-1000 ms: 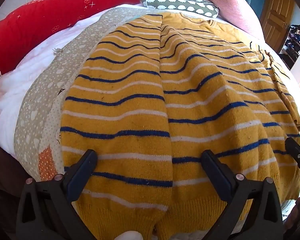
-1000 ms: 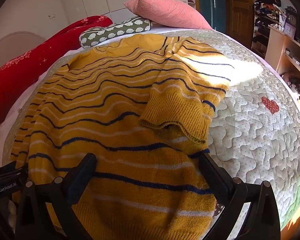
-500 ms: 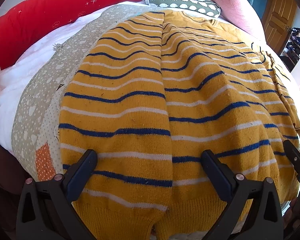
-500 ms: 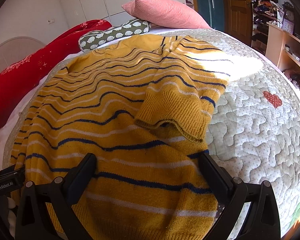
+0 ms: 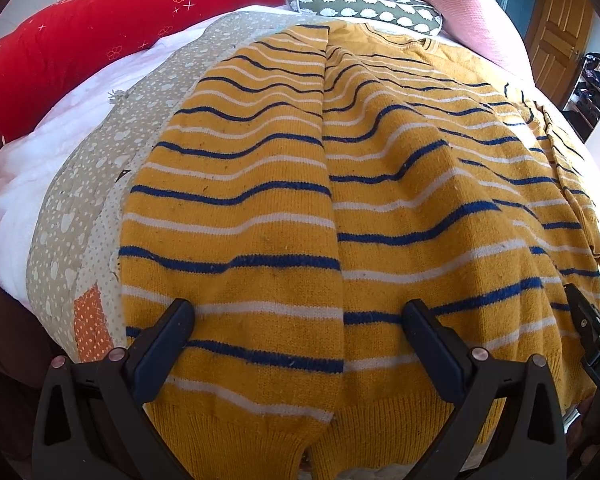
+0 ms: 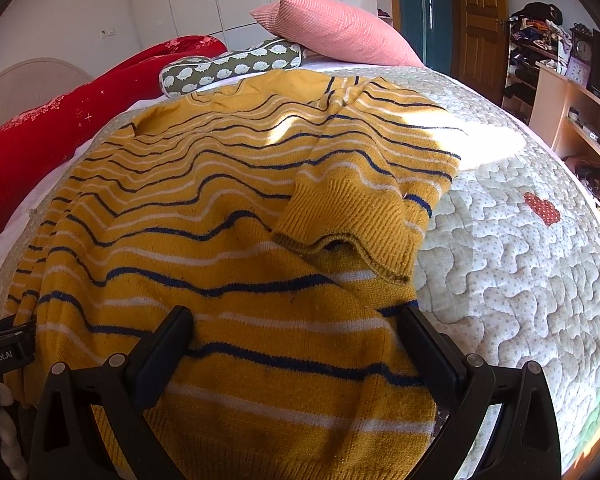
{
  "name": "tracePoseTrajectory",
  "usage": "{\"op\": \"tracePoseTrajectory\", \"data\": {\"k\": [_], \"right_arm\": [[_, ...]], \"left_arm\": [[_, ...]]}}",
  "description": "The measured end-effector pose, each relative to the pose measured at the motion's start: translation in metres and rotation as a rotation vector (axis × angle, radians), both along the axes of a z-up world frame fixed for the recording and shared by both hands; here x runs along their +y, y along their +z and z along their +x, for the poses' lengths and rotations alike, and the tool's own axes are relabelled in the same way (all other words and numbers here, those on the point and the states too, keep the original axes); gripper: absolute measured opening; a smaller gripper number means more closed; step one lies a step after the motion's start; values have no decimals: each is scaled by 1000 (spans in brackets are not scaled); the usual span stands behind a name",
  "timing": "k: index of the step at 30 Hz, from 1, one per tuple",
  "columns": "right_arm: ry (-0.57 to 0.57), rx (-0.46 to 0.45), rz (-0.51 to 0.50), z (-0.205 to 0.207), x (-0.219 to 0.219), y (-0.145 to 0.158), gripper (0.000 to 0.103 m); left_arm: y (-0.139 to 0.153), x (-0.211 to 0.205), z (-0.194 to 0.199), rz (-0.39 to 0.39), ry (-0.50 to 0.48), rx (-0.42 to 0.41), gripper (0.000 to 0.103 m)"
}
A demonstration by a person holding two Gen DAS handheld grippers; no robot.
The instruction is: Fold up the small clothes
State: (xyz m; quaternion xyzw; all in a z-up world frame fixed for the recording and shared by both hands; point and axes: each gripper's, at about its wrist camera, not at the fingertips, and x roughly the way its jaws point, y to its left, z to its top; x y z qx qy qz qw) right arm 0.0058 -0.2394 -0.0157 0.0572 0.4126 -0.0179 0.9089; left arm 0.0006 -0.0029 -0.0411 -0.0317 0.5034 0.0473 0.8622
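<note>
Left wrist view first: the left tongs (image 5: 298,322) hang with jaws spread wide over the near hem of the mustard-yellow knit sweater with blue and white stripes (image 5: 340,184), pinching nothing, and the ribbed bottom band sits right below them at the near edge of the bed. Off to the right of that same view a sliver of the other tool peeks in, so both are lined up along the hem. Over on the right wrist view, the right tongs (image 6: 294,322) are spread just as wide above the sweater's (image 6: 220,240) lower right corner, also empty. Just past them the ribbed-cuffed yellow sleeve (image 6: 352,216) is already laid inward across the body, and on the left side the other sleeve looks folded in along a straight crease too. So I'd call the sleeves done and the bottom-to-collar fold up next. That calls for both tongs to drop, close on the hem near its two corners, and carry it evenly toward the neckline without dragging the sleeves loose. Beneath it all lies the pale quilted bedspread with red hearts (image 6: 520,272); farthest back sit the green hedgehog-print bolster (image 6: 232,68), the pink ribbed pillow (image 6: 336,32) and the red blanket roll (image 5: 100,36).
</note>
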Motion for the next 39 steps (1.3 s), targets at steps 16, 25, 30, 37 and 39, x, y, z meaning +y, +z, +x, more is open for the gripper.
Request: {"op": "tracePoseTrajectory", "data": {"k": [16, 25, 30, 37, 39], "right_arm": [[-26, -3, -61, 0, 7, -3, 103], [-29, -5, -67, -1, 8, -4, 103], [-26, -7, -68, 0, 8, -3, 103], [-15, -9, -78, -2, 9, -4, 103], [-15, -8, -80, -2, 9, -3, 102]], "left_arm": [[-1, -2, 0, 23, 12, 12, 103], [-2, -2, 1, 30, 21, 21, 103], [-2, -2, 0, 33, 27, 25, 103], [-2, -1, -1, 32, 28, 24, 103], [-2, -1, -1, 32, 27, 22, 103]]}}
